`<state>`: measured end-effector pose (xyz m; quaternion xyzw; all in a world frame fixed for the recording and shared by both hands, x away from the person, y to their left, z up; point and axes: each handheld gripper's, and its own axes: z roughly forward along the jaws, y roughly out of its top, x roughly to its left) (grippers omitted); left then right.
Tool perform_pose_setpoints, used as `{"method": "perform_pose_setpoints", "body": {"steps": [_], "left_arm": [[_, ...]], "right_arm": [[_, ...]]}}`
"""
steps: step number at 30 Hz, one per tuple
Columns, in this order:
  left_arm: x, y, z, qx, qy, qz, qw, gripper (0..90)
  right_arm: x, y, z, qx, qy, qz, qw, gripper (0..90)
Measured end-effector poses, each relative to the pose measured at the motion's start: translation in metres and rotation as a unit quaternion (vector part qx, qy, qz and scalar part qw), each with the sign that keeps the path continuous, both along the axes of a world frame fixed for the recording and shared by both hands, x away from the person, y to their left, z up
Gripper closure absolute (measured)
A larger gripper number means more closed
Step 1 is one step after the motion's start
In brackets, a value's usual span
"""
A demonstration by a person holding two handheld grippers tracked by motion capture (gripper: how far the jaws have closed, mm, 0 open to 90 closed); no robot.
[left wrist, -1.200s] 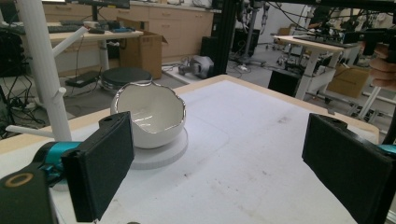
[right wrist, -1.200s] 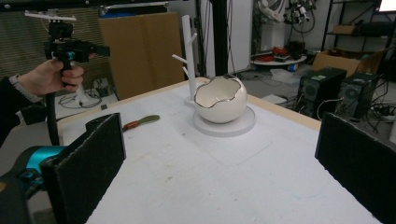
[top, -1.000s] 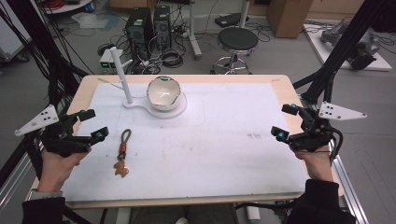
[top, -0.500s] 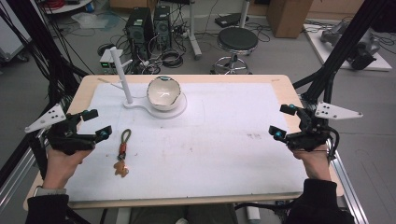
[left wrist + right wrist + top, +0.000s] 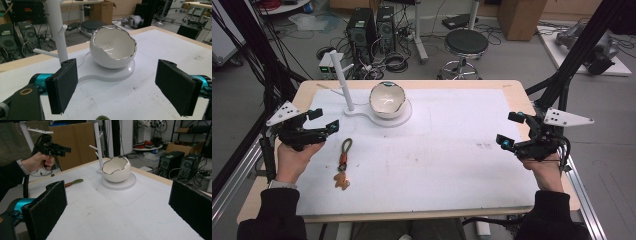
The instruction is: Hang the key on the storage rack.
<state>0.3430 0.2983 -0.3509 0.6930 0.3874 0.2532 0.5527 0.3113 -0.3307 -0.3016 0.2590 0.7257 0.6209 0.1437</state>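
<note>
A white mat covers most of the light wooden table, with bare room across its middle and right. At the far left stands a flat white base carrying a tall white peg post and a white egg-shaped bowl with a jagged silver rim, its inside empty. The left gripper and right gripper hover by the side edges, jaws spread wide and holding nothing, while a small keychain with a brown charm lies on the mat beside the left hand.

We wear dark sleeves. Our left gripper and right gripper, flanking the eggshell bowl, are black with teal joints, grey three-cornered plates, black cables.
</note>
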Motion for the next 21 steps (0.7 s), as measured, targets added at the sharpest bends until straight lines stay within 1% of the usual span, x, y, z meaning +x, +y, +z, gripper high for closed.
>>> {"method": "perform_pose_setpoints", "body": {"steps": [1, 2, 3, 6, 7, 8, 9, 10, 11, 12, 13, 14, 15, 16, 17, 18, 19, 20, 21], "left_arm": [[0.000, 0.000, 0.000, 0.000, 0.000, 0.000, 1.0000, 18.0], [0.001, 0.000, -0.003, 0.004, 0.006, 0.002, 1.0000, 17.8], [0.001, 0.000, -0.003, 0.004, 0.006, 0.002, 1.0000, 17.8], [0.003, 0.002, -0.009, 0.001, 0.014, 0.005, 0.9999, 17.8], [0.004, 0.003, -0.011, 0.003, 0.020, 0.003, 0.9998, 17.8], [0.006, 0.003, -0.013, 0.012, 0.029, 0.004, 0.9995, 17.5], [0.010, 0.002, -0.017, 0.027, 0.047, 0.010, 0.9985, 17.5], [0.010, 0.002, -0.017, 0.027, 0.047, 0.010, 0.9985, 17.5], [0.011, 0.001, -0.019, 0.029, 0.056, 0.009, 0.9980, 17.5], [0.016, 0.000, -0.024, 0.035, 0.073, 0.004, 0.9967, 17.5], [0.016, 0.000, -0.024, 0.035, 0.073, 0.004, 0.9967, 17.5], [0.018, 0.000, -0.026, 0.040, 0.085, 0.002, 0.9956, 17.5], [0.023, 0.000, -0.031, 0.045, 0.104, 0.002, 0.9935, 17.6], [0.023, 0.000, -0.031, 0.045, 0.104, 0.002, 0.9935, 17.5], [0.028, -0.002, -0.036, 0.050, 0.121, 0.005, 0.9913, 17.5], [0.030, -0.002, -0.038, 0.056, 0.128, 0.003, 0.9902, 17.5], [0.030, -0.002, -0.038, 0.056, 0.128, 0.003, 0.9902, 17.6], [0.033, -0.005, -0.042, 0.069, 0.134, 0.005, 0.9885, 17.6], [0.034, -0.007, -0.044, 0.075, 0.139, 0.007, 0.9874, 17.6]], "right_arm": [[0.000, 0.000, 0.000, -0.001, -0.002, 0.001, 1.0000, 0.8], [0.001, 0.000, -0.001, -0.002, 0.001, 0.001, 1.0000, 0.8], [0.001, 0.000, -0.001, -0.002, 0.001, 0.001, 1.0000, 0.8], [0.001, 0.002, -0.002, -0.006, 0.006, 0.001, 1.0000, 0.8], [0.001, 0.002, -0.002, -0.006, 0.006, 0.001, 1.0000, 0.8], [0.002, 0.003, -0.002, -0.008, 0.005, 0.002, 1.0000, 0.8], [0.002, 0.003, -0.002, -0.008, 0.006, 0.002, 0.9999, 0.8], [0.002, 0.004, -0.003, -0.009, 0.006, 0.001, 0.9999, 0.8], [0.003, 0.004, -0.003, -0.010, 0.004, 0.000, 0.9999, 0.8], [0.003, 0.005, -0.003, -0.010, 0.006, 0.000, 0.9999, 0.8], [0.003, 0.005, -0.003, -0.010, 0.006, 0.000, 0.9999, 0.8], [0.003, 0.005, -0.003, -0.012, 0.006, 0.000, 0.9999, 0.8], [0.003, 0.005, -0.004, -0.014, 0.006, 0.001, 0.9999, 0.8], [0.003, 0.006, -0.004, -0.015, 0.005, 0.001, 0.9999, 0.8], [0.003, 0.006, -0.004, -0.015, 0.005, 0.002, 0.9999, 0.8], [0.003, 0.006, -0.004, -0.014, 0.007, 0.003, 0.9999, 0.8], [0.003, 0.006, -0.004, -0.014, 0.007, 0.003, 0.9999, 0.8], [0.003, 0.006, -0.004, -0.013, 0.007, 0.003, 0.9999, 0.8], [0.003, 0.006, -0.004, -0.013, 0.007, 0.004, 0.9999, 0.8]]}}
